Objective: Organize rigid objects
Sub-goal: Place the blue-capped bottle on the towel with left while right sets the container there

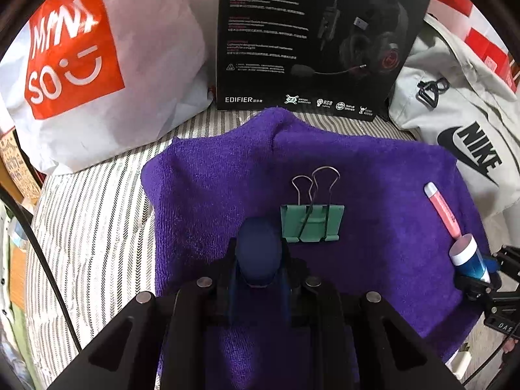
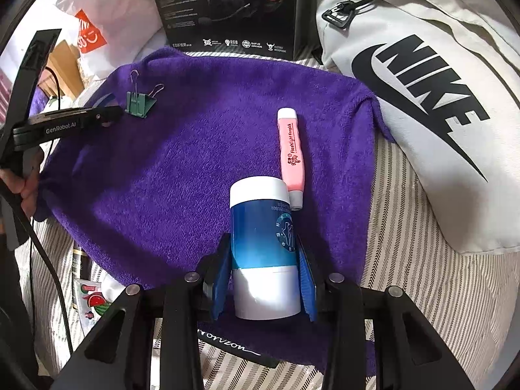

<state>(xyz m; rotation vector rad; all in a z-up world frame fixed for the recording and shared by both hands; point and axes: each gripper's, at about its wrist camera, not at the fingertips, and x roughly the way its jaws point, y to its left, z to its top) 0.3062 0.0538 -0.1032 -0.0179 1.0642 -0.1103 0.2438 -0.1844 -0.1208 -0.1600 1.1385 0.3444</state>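
Lowering both catches onto the purple towel (image 1: 373,175): left gripper (image 1: 258,253) fingers clamped on a dark blue oval thing beside the green clip (image 1: 312,224), right gripper (image 2: 263,279) clamped on the blue bottle (image 2: 261,227) touching the pink pen (image 2: 290,152). Next, probably, releasing each gently in line.

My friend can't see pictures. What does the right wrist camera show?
The right claw is clamped on a blue and white bottle above a purple towel. A pink highlighter lies beside it, a green binder clip farther off.
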